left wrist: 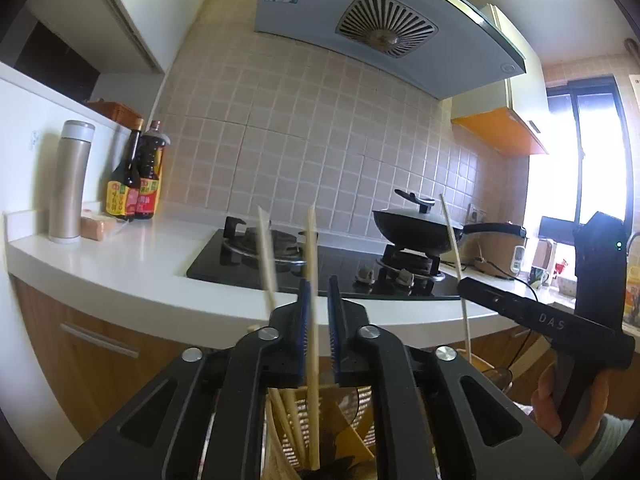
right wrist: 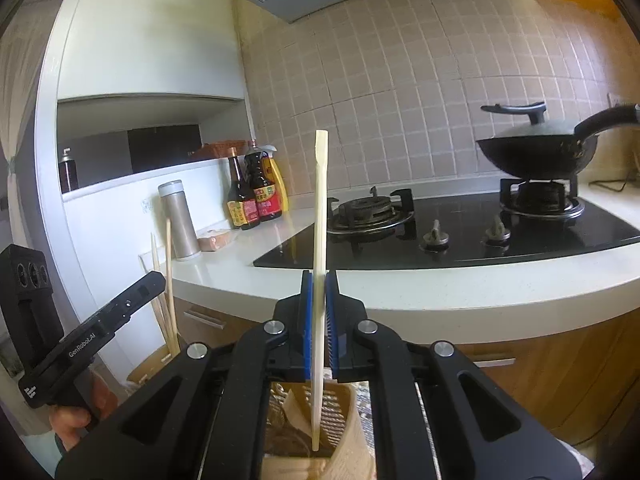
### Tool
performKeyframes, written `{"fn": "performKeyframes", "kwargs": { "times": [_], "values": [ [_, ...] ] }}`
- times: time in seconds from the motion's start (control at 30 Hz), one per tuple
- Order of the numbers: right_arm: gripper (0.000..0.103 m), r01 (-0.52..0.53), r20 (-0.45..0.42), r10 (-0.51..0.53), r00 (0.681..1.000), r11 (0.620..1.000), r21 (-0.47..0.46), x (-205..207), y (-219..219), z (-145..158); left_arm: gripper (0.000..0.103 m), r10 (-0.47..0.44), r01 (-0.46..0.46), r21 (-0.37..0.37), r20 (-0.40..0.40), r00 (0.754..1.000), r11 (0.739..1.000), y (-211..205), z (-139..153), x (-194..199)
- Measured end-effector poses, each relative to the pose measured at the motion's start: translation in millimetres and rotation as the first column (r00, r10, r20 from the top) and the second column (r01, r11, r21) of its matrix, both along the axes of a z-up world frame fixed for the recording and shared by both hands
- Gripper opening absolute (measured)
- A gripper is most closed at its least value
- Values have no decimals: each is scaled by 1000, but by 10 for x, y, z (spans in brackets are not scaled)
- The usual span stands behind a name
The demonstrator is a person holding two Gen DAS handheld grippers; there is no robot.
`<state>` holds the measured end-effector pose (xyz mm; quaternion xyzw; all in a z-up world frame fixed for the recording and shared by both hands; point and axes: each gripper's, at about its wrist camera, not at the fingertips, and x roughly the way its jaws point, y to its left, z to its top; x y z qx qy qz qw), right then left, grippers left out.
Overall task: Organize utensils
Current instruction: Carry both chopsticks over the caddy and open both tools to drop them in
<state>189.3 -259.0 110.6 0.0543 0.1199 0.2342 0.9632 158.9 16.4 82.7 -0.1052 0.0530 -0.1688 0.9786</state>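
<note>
While the right gripper (right wrist: 319, 312) pinched one upright chopstick (right wrist: 320, 216) above the slotted holder (right wrist: 344, 404), only the left view showed the left gripper (left wrist: 318, 312) spread slightly around another chopstick (left wrist: 312, 320).

light: bright daylight, window (left wrist: 580, 152) blown out | edges: fisheye-bent, dark corners | focus: mostly sharp
</note>
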Motion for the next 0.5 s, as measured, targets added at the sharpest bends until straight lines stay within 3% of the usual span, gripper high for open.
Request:
{"fn": "performKeyframes", "kwargs": {
  "times": [0.17, 0.33, 0.5],
  "values": [
    [15, -6, -12, 6, 1000, 1000, 4, -137, -74, 10, 29, 1, -1, 7, -7, 1000, 1000, 49, -13, -111],
    [15, -31, -29, 31, 999, 1000, 1, -299, -115, 32, 35, -4, 4, 4, -12, 1000, 1000, 91, -14, -226],
    [19, -47, -47, 47, 998, 999, -7, -565, -152, 47, 52, -11, 11, -2, -19, 1000, 1000, 113, -4, -393]
  ]
}}
